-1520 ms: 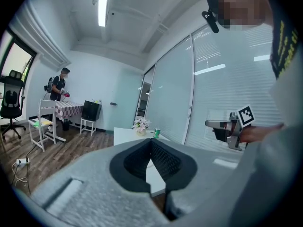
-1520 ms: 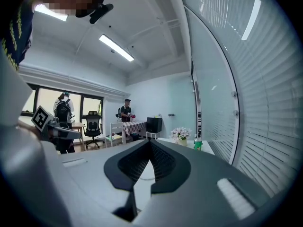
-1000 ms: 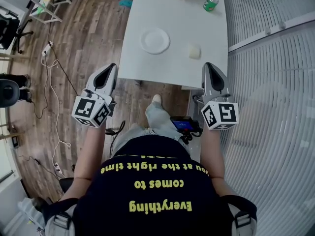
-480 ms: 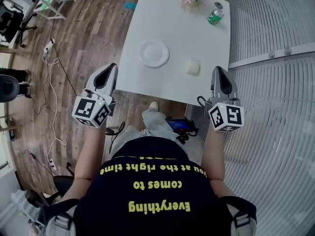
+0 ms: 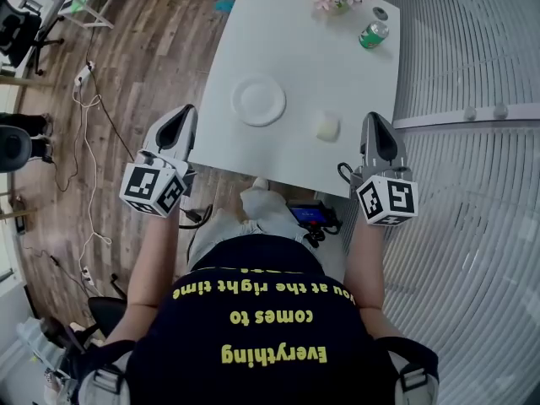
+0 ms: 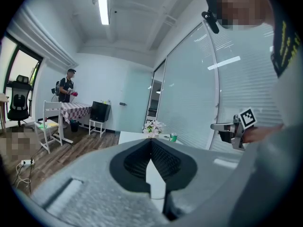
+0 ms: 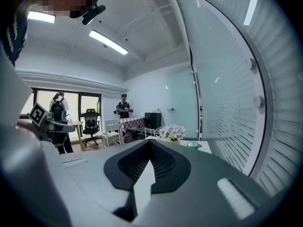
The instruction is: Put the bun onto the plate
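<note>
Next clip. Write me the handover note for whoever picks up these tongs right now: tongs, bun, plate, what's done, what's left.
Left tongs: shut, empty, off the table's near left corner.
Right tongs: shut, empty, at the near right corner, to the right of the bun.
Bun: on the table, right of the plate, not touching it.
Plate: bare.
Done: nothing yet.
Left: open tongs, grasp the bun, set it on the plate.

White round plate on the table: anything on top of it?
Nothing on the white round plate; its whole top shows bare. The pale squarish bun lies apart on the white table, to the plate's right. The table surface beneath the plate is covered.
</note>
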Available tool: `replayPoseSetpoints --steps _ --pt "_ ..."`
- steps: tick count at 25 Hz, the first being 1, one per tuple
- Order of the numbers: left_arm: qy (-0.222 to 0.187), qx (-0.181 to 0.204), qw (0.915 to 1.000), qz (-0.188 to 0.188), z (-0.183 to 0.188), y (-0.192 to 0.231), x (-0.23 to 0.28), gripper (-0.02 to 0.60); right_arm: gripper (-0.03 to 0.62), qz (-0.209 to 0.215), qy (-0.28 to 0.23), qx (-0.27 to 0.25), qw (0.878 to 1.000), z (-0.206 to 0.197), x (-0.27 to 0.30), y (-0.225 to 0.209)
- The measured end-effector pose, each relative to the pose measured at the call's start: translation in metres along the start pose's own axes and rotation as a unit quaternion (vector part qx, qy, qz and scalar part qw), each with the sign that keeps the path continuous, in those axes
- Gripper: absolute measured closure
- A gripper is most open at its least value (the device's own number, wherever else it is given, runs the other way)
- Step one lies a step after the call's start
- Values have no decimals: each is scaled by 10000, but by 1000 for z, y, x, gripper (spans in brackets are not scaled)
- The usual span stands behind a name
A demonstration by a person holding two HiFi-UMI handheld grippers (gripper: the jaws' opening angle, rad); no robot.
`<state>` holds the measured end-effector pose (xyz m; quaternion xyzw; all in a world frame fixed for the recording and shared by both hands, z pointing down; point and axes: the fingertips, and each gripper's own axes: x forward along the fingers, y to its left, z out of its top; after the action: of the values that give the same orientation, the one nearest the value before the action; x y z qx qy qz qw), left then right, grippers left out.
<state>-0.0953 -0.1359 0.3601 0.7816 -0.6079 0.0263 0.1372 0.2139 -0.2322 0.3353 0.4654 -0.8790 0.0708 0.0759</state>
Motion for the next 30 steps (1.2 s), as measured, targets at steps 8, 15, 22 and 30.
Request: replayPoseSetpoints --steps 8,15,22,30 --pt "107 26 9998 -138 0 4 23 583 588 -14 59 -12 10000 -3 15 0" --pt "117 10 9993 -361 7 2 36 583 588 -101 212 134 9996 -15 11 6" --pt "228 -12 9975 -661 0 14 44 583 587 -337 276 300 9986 -25 15 17" --pt "416 70 9923 -1161 -4 21 57 583 588 -758 317 576 9950 -35 10 29"
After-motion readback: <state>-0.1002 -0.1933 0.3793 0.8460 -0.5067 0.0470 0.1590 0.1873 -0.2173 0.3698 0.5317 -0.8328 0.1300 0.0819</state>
